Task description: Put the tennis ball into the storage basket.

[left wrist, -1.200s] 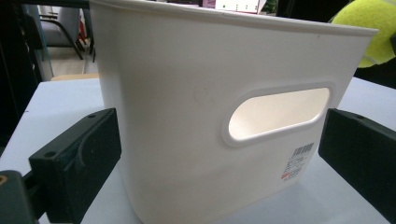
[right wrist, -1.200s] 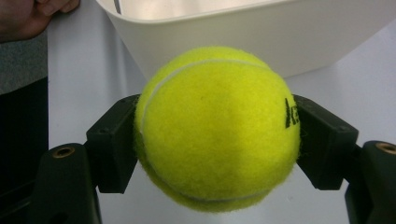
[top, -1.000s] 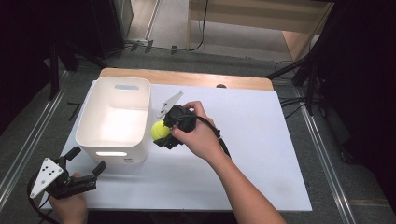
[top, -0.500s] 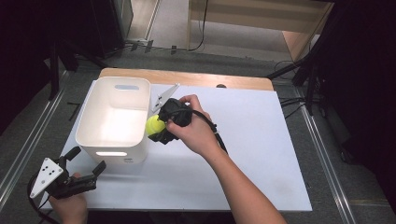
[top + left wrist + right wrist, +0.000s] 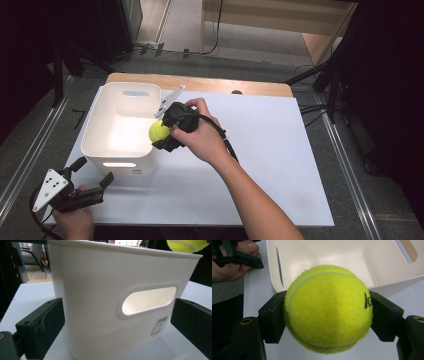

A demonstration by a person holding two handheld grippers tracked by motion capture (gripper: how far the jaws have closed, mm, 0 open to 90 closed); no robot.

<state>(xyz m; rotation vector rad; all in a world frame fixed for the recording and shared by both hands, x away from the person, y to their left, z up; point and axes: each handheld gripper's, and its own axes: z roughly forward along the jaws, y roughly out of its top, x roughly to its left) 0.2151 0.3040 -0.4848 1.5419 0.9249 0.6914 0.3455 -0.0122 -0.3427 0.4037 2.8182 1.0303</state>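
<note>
tennis ball — top cropped, label unreadable

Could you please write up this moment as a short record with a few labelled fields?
surface: white table top
container: white bin, upright, open top, handle slot facing the left gripper
ball: yellow-green tennis ball, above the bin's right rim
right gripper: shut on the ball, held by the right hand
left gripper: open, empty, near the bin's front wall, not touching it
</note>
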